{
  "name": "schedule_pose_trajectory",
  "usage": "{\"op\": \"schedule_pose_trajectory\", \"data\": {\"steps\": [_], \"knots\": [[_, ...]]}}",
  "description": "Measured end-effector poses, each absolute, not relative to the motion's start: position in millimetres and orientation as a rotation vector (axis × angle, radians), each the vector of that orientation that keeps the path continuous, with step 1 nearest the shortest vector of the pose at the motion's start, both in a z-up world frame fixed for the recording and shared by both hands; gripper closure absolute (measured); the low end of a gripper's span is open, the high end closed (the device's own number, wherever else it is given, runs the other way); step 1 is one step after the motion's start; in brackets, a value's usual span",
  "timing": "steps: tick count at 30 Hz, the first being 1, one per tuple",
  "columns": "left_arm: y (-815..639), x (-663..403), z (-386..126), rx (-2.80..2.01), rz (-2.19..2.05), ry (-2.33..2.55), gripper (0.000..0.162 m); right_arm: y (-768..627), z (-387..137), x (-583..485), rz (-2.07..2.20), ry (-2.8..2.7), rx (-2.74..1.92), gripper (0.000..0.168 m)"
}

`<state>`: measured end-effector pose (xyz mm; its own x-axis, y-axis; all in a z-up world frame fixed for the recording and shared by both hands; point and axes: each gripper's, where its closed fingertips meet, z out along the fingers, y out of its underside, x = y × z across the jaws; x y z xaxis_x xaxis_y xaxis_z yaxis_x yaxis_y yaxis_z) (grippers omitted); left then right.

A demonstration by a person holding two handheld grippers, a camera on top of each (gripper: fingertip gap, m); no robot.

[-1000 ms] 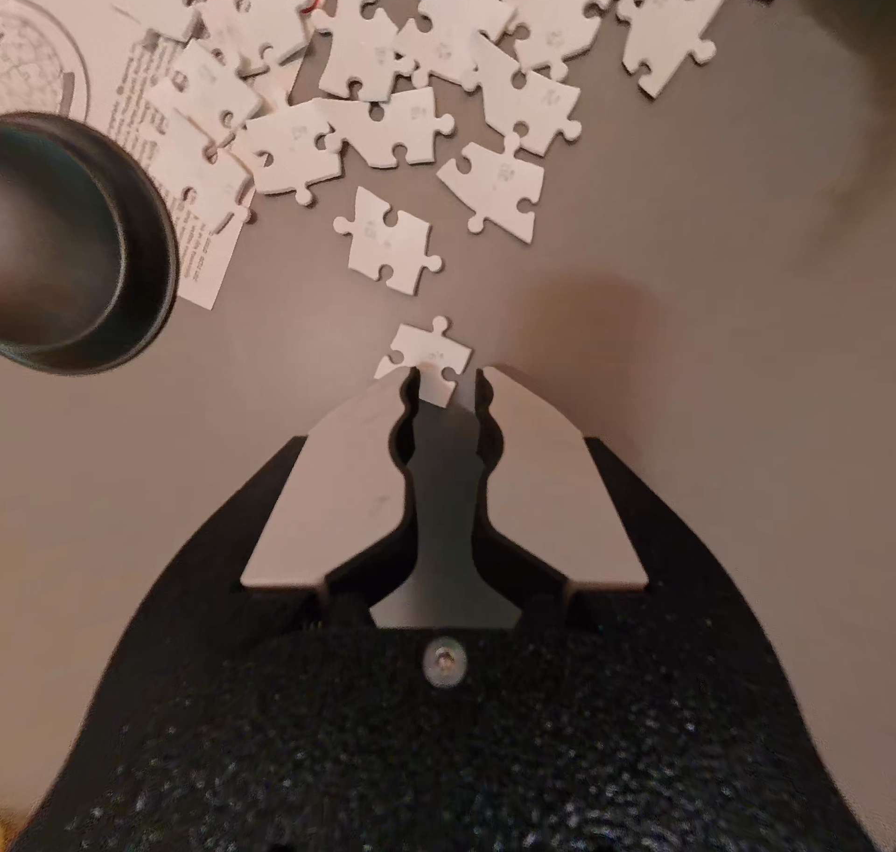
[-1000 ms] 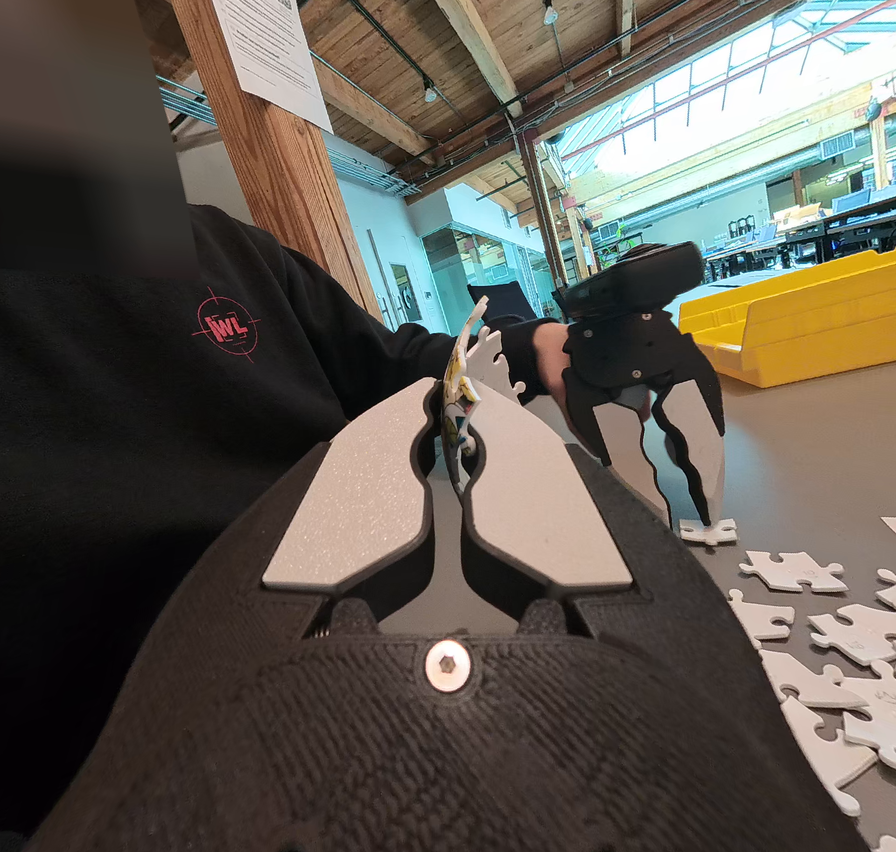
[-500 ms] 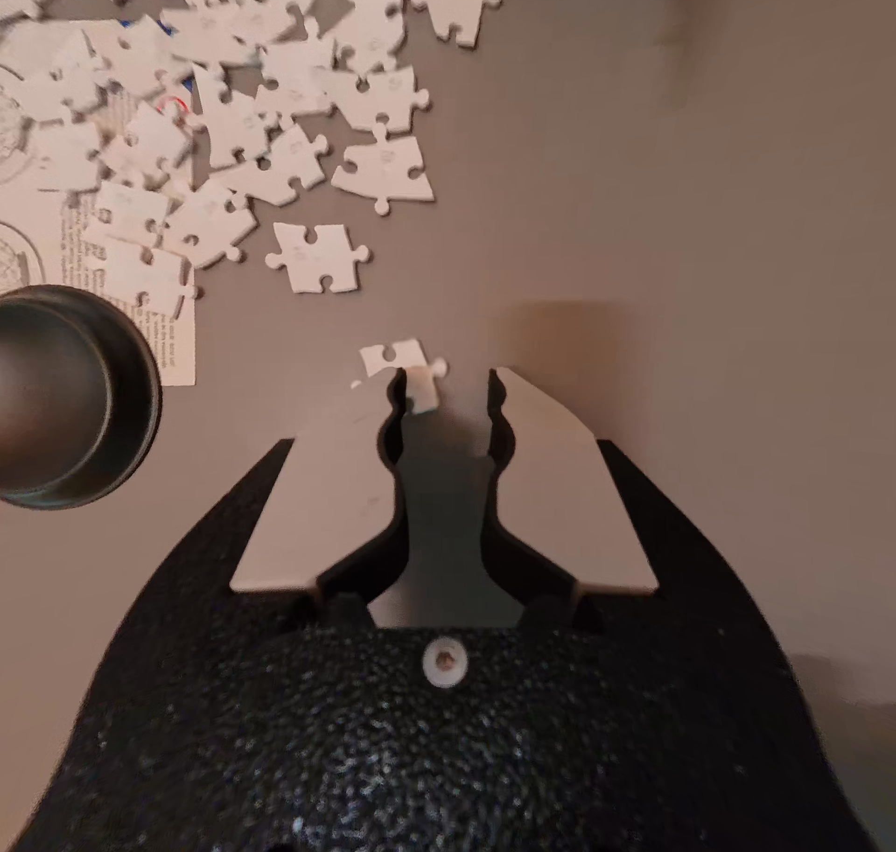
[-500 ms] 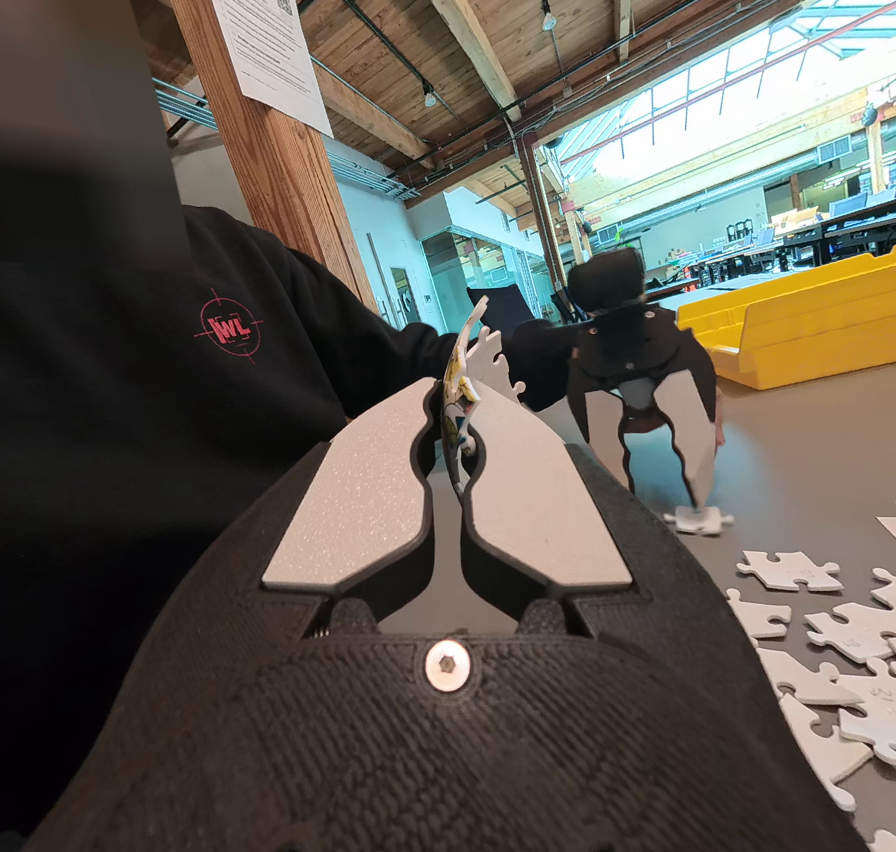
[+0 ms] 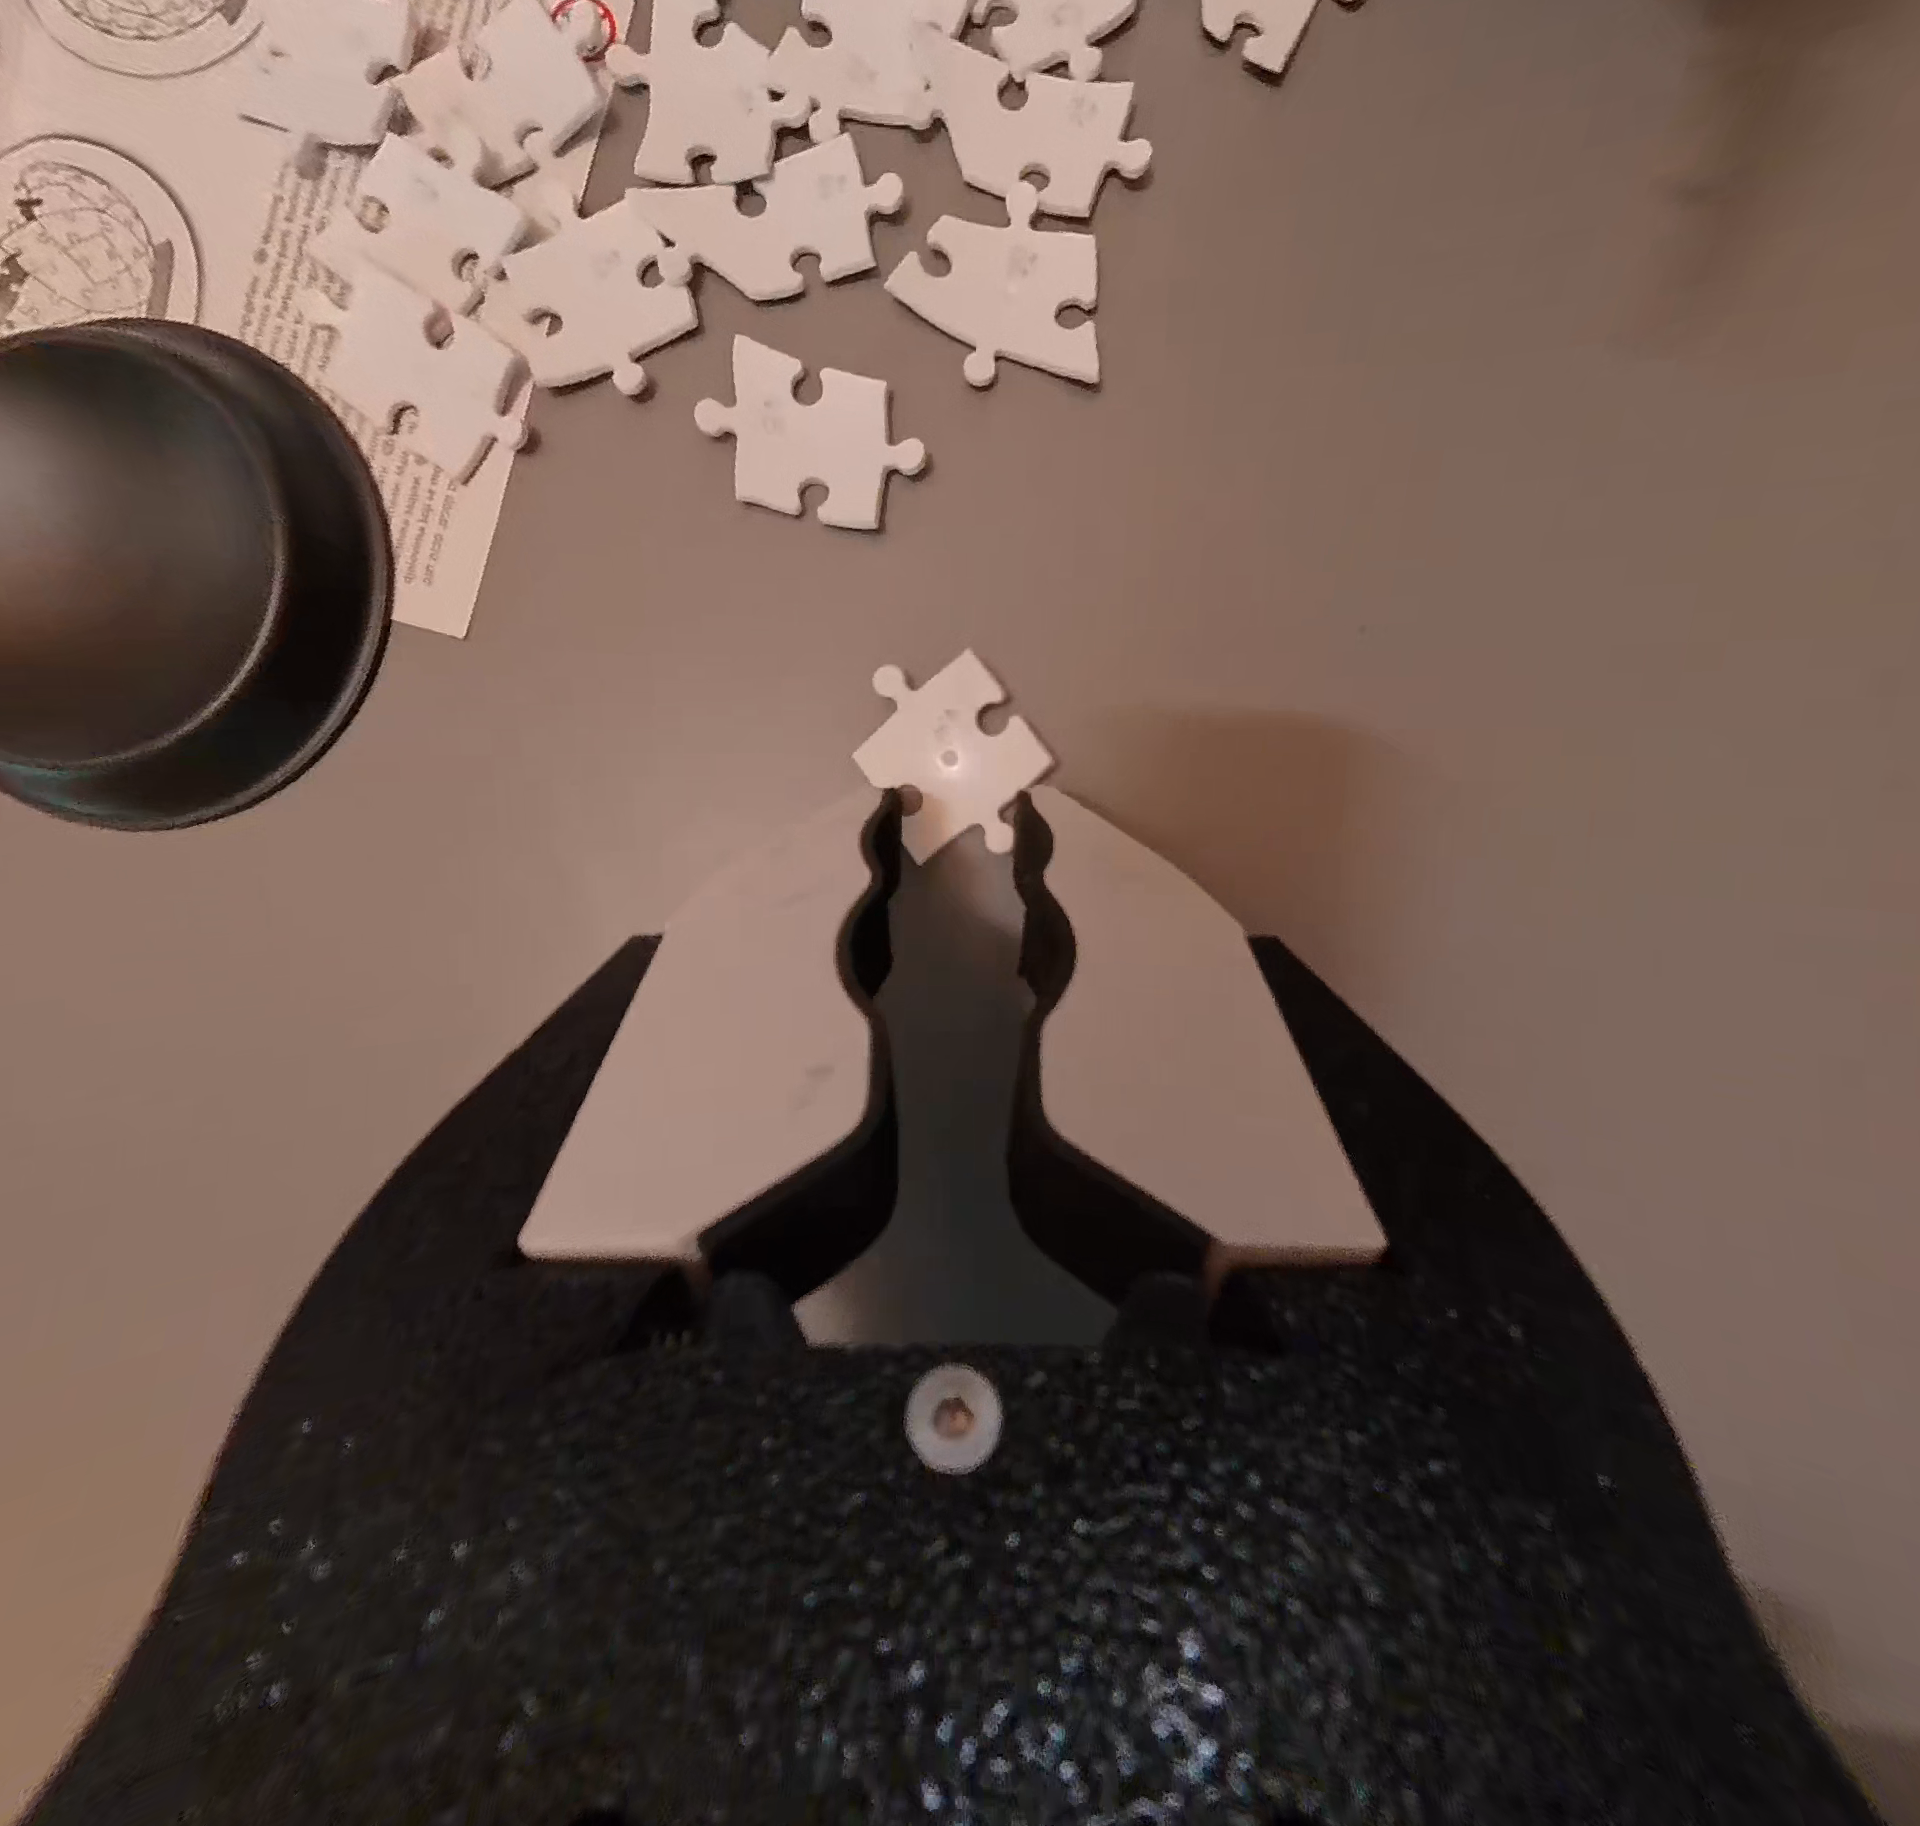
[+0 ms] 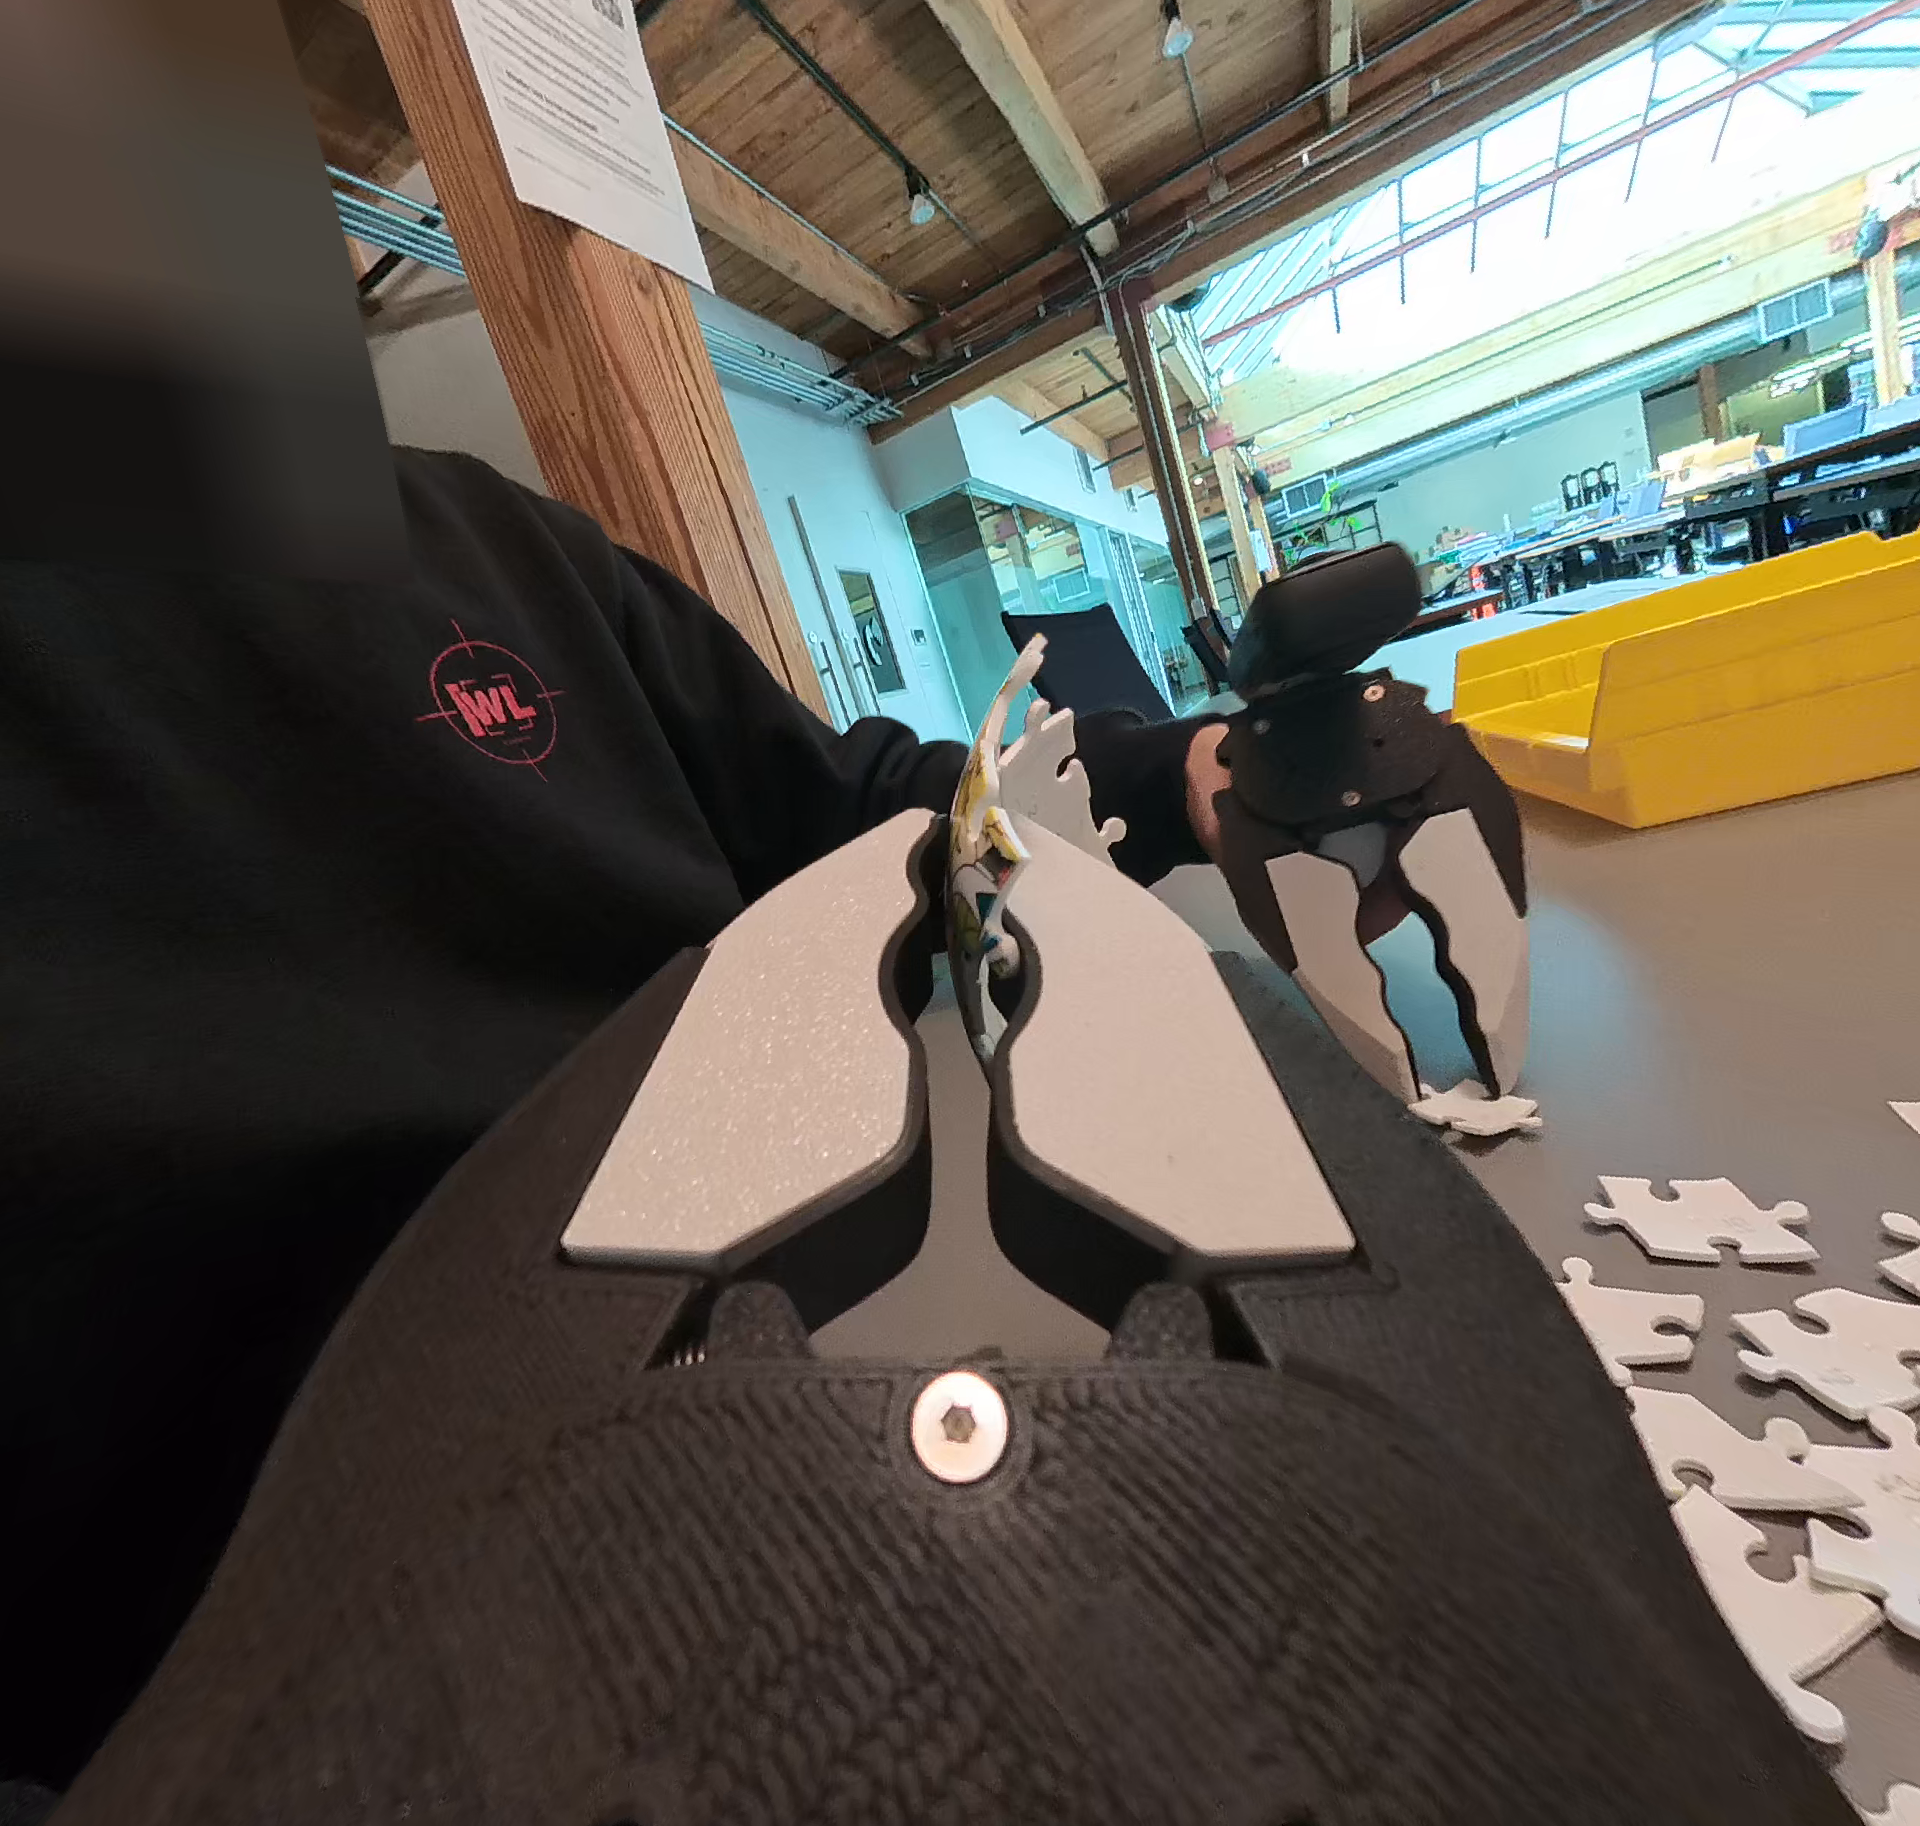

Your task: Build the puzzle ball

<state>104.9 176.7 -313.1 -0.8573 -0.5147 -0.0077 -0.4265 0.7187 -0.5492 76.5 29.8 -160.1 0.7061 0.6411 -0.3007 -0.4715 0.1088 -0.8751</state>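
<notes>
My table (image 5: 1455, 550) carries a heap of loose pieces (image 5: 810, 114) across the upper frame. My right claw (image 6: 982, 945), centre of its view, is clamped on the curved joined section (image 6: 987, 841). My left claw (image 5: 954, 805) sits narrowly parted over a lone piece (image 5: 951, 748); I'd centre, pinch its edges, then lift gently.

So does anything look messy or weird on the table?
Mostly the pile: loose white puzzle pieces lie scattered face down, some overlapping each other and the instruction sheet. One lone piece sits apart from the pile at the left claw tips. Nothing looks broken.
</notes>
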Motion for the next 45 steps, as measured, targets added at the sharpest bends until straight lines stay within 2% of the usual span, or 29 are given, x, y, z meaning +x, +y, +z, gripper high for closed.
{"op": "schedule_pose_trajectory", "data": {"steps": [5, 9, 10, 12, 17, 22, 36, 39, 44, 45], "knots": [[175, 105, -313, -0.872, -0.789, 2.698, 0.143, 30, -161, 75, 0.828, -0.172, -1.214, 0.164], [173, 105, -312, -0.763, -0.773, 2.642, 0.146, 30, -160, 75, 0.826, -0.172, -1.213, 0.164], [175, 107, -311, -0.762, -0.758, 2.619, 0.143, 30, -160, 76, 0.825, -0.171, -1.212, 0.164], [176, 109, -307, -0.817, -0.742, 2.591, 0.126, 29, -160, 76, 0.821, -0.171, -1.211, 0.163], [172, 107, -292, -1.091, -0.719, 2.490, 0.131, 29, -159, 78, 0.819, -0.164, -1.206, 0.164], [166, 91, -310, -1.163, -0.679, 2.593, 0.142, 30, -161, 77, 0.827, -0.168, -1.210, 0.164], [186, 103, -306, -1.179, -0.681, 2.556, 0.130, 29, -161, 77, 0.827, -0.166, -1.208, 0.164], [173, 103, -292, -1.304, -0.774, 2.487, 0.136, 29, -161, 78, 0.823, -0.163, -1.207, 0.163], [190, 105, -309, -1.289, -0.491, 2.467, 0.127, 30, -162, 77, 0.829, -0.165, -1.211, 0.163], [187, 105, -311, -1.290, -0.518, 2.480, 0.131, 30, -161, 77, 0.828, -0.168, -1.211, 0.163]]}}
